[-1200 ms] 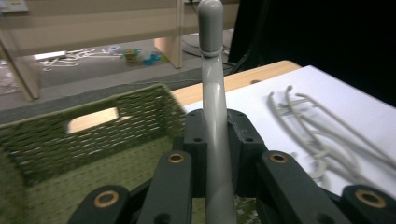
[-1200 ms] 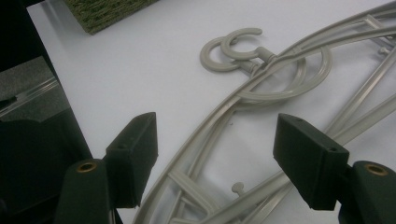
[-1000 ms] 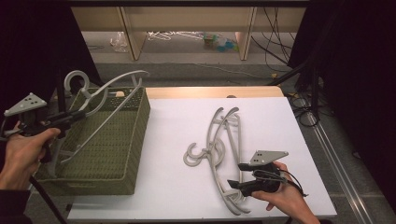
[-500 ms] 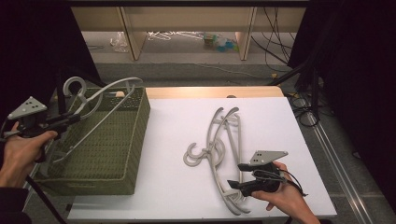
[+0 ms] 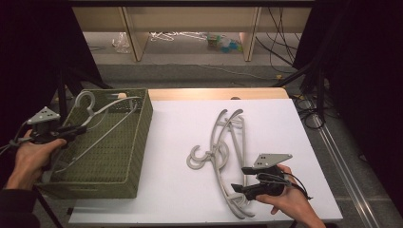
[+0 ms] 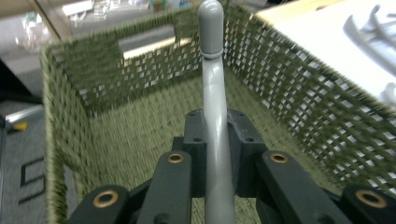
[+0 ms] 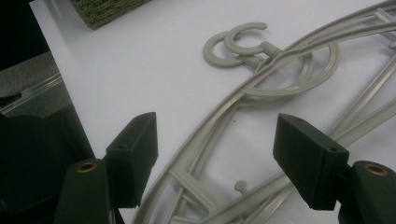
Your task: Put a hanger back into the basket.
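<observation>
the person's left hand (image 5: 32, 154) is out past the table's left edge, wrist low, holding the left gripper (image 5: 76, 130) level over the near-left rim of the green woven basket (image 5: 138, 142). its jaws are pinched on the grey hanger (image 5: 102, 124), which lies tilted across the basket, hook up near the far-left corner and one long arm running down inside. the right hand (image 5: 290, 199) rests on the white table (image 5: 180, 128) near the front edge, gripper pointing left at the heap of pale hangers (image 5: 223, 152) lying mid-table.

the left gripper view gives what the high view cannot: the hanger's grey bar (image 6: 215, 140) squeezed between the two black pads (image 6: 194, 140), its rounded tip standing up against the basket's far wall (image 6: 140, 70).

the right gripper view shows the right gripper (image 7: 215, 149) with jaws spread wide and nothing between them, hovering over the curved arms of the pile (image 7: 261, 88), with two hooks (image 7: 236, 44) side by side on the white surface and a corner of the basket at the top edge.
</observation>
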{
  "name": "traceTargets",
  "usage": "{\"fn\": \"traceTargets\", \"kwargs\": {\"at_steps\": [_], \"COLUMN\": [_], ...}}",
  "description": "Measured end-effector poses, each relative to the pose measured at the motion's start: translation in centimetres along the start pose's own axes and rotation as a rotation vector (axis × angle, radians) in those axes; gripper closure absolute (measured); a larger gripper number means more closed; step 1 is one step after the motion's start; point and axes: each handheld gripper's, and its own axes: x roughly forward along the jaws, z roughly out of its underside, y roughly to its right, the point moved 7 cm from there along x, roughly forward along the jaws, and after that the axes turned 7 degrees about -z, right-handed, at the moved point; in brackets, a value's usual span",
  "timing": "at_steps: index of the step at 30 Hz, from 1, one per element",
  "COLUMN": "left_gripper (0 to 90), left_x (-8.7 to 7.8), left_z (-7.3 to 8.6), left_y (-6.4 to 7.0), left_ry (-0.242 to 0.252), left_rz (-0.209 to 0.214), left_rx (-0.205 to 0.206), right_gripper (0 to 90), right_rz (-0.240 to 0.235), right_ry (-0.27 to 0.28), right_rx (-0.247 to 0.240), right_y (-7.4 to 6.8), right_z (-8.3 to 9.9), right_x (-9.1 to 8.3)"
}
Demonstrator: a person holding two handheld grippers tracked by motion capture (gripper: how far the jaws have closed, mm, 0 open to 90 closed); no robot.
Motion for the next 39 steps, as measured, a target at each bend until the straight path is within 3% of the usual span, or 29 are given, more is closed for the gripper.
{"fn": "traceTargets", "kwargs": {"at_steps": [3,4,7,9,14,16,19,22,23,25,27,29,30,33,34,39], "left_gripper": [78.8,78.8,78.8,78.8,76.8,76.2,71.5,62.6,59.8,58.6,49.0,45.5,43.8,36.7,32.3,26.3], "left_x": [1.0,1.1,2.1,2.4,3.3,3.3,2.8,2.0,1.6,0.9,0.3,-0.7,-1.2,-2.3,-2.5,-2.8], "left_z": [0.7,1.1,1.8,2.4,4.0,4.2,4.1,3.5,3.3,2.8,2.2,1.5,1.0,0.2,0.0,-0.8], "left_y": [0.1,-0.2,-0.2,-0.5,-1.2,-1.5,-2.4,-3.0,-3.1,-2.7,-1.8,-0.4,0.6,3.3,4.2,8.6], "left_ry": [-0.065,-0.107,-0.155,-0.185,-0.261,-0.261,-0.248,-0.188,-0.169,-0.125,-0.076,-0.019,0.024,0.092,0.109,0.176], "left_rz": [-0.007,-0.011,-0.03,-0.04,-0.086,-0.096,-0.157,-0.217,-0.229,-0.214,-0.181,-0.145,-0.117,-0.047,-0.022,0.069], "left_rx": [0.04,0.079,0.041,0.048,0.002,-0.021,-0.056,-0.114,-0.116,-0.135,-0.162,-0.189,-0.203,-0.231,-0.229,-0.227], "right_gripper": [31.8,31.8,31.8,31.8,31.8,31.8,31.8,31.8,31.8,31.8,31.8,31.8,31.7,30.9,30.4,28.9], "right_rz": [-0.005,0.001,-0.007,-0.006,-0.007,-0.007,-0.007,-0.005,-0.006,-0.003,0.004,0.006,0.01,0.022,0.041,0.044], "right_ry": [-0.001,0.001,-0.007,-0.006,-0.007,-0.008,-0.007,-0.007,-0.006,-0.004,0.003,0.01,0.015,0.032,0.046,0.06], "right_rx": [0.008,0.002,-0.004,-0.006,-0.006,-0.006,0.003,0.001,0.0,-0.001,0.004,0.003,0.006,0.024,0.031,0.035], "right_y": [-0.1,0.0,-0.1,-0.1,-0.1,-0.1,0.0,0.1,0.1,0.2,0.2,0.2,0.3,0.5,0.7,1.0], "right_z": [0.0,0.0,0.1,0.1,0.1,0.1,0.1,0.2,0.2,0.2,0.2,0.1,0.1,0.2,0.2,0.2], "right_x": [0.0,0.2,0.2,0.2,0.3,0.2,0.3,0.3,0.3,0.3,0.3,0.3,0.4,0.6,0.8,1.0]}}
